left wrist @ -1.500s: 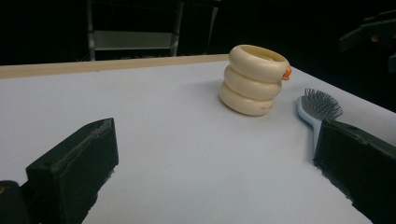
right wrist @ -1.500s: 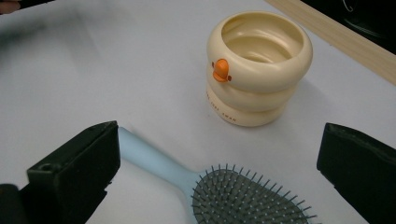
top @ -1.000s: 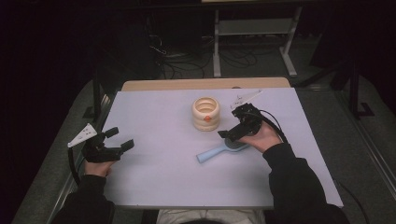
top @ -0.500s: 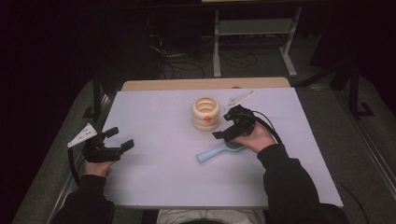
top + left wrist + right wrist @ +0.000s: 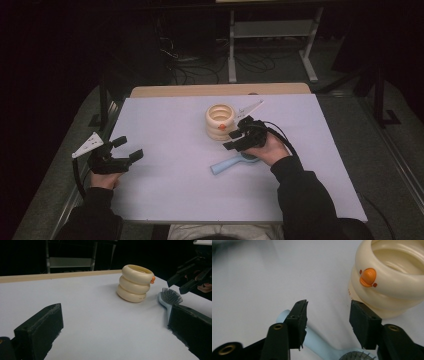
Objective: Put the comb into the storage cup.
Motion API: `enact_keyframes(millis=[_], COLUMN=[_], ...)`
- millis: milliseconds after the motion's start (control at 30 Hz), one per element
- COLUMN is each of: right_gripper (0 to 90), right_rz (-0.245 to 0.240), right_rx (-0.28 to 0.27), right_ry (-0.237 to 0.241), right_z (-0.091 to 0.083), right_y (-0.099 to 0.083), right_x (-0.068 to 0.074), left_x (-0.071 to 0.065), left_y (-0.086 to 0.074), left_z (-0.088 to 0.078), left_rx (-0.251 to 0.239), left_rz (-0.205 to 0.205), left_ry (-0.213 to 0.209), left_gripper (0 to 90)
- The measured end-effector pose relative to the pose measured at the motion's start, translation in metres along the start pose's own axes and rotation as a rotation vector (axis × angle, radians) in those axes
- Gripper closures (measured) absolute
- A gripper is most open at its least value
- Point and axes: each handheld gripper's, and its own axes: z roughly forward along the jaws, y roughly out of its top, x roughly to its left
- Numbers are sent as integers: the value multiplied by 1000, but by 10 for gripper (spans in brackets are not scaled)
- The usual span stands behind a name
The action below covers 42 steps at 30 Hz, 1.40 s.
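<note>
From the left of the high view, my left gripper point(image 5: 124, 150) sits near the left edge of the bench point(image 5: 165, 200), its jaws standing wide apart with nothing between them; in the left gripper view those two black jaws frame bare white surface, with the cream ringed holder point(image 5: 135, 283) and the brush further off. Toward the middle, that cream ringed holder point(image 5: 220, 121) stands upright on the far half of the bench, a stack of three rounded rings with an open top and a small orange knob point(image 5: 368, 277) on its upper ring. Just in front of it the light blue hairbrush point(image 5: 231, 164) lies flat, handle pointing toward the left and near side, bristle head under my right hand. My right gripper point(image 5: 236, 139) hangs over the brush just beside the holder; its jaws have just been closing and now stand partly apart. In the right gripper view the brush handle point(image 5: 317, 340) runs beneath the gap and the pads are not pressing on it, while the right-hand jaw sits close against the holder's lowest ring
</note>
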Motion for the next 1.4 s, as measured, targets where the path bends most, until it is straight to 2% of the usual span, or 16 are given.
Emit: enact_keyframes(millis=[33, 200, 300, 433, 500, 567, 767, 1033, 1400], right_gripper=[520, 585, 618, 714, 721, 788, 873, 884, 884], right_rz=[-5, -14, -9, -4, -1, -5, -13, -31, -36], right_rx=[5, 23, 30, 34, 38, 57, 75, 93, 113], right_ry=[-6, -13, -16, -14, -18, -34, -6, 21, 30], right_z=[3, 10, 14, 22, 23, 30, 39, 55, 64], right_y=[0, 1, 1, 1, 1, 0, -2, -3, -5], right_x=[1, 2, 2, 3, 4, 5, 7, 10, 14], left_x=[0, 0, 0, 0, 0, 0, 0, 0, 0], left_y=[0, 0, 0, 0, 0, 0, 0, 0, 0], left_z=[0, 0, 0, 0, 0, 0, 1, 0, 0], left_rx=[1, 0, 1, 3, 4, 3, 6, 5, 2], left_rz=[1, 0, 1, 2, 1, 1, 3, 1, 1], left_ry=[-1, -1, 0, -1, -1, -2, -3, -3, -3], left_gripper=[0, 0, 0, 0, 0, 0, 0, 0, 0])
